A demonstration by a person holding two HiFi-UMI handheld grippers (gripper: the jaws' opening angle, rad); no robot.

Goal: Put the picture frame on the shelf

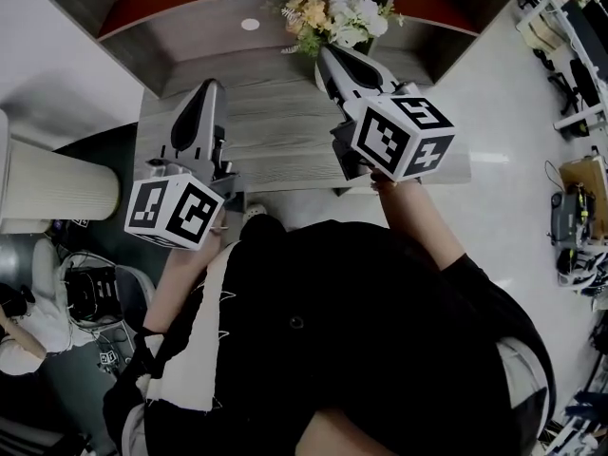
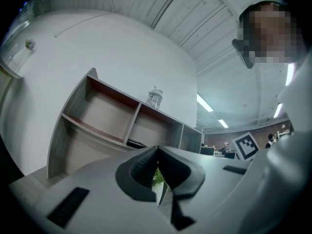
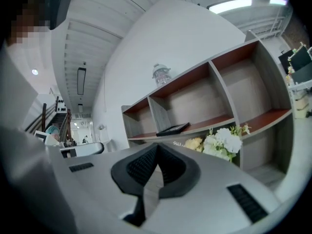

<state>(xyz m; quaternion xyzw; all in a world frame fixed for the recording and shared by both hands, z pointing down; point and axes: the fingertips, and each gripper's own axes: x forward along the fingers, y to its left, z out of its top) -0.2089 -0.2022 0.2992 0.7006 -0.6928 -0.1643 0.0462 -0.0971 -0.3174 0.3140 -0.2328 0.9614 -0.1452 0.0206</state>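
Far beyond both grippers, on the lower board of the middle compartment of a grey wood-grain shelf unit with red-brown boards: black-rimmed rectangular picture frame, lying down, touched by nothing. On top of that unit, a small clear glass jar. Nearer, over the grey wood-grain tabletop, left gripper with jaws pressed shut tip to tip, clamping nothing; only a sliver of green leaf visible beneath the meeting pads. To the right, right gripper likewise closed and empty, tips near a bunch of white and yellow flowers. From the head view, frame well apart from all fingers: farther off, right of the left tips, left of the right tips.
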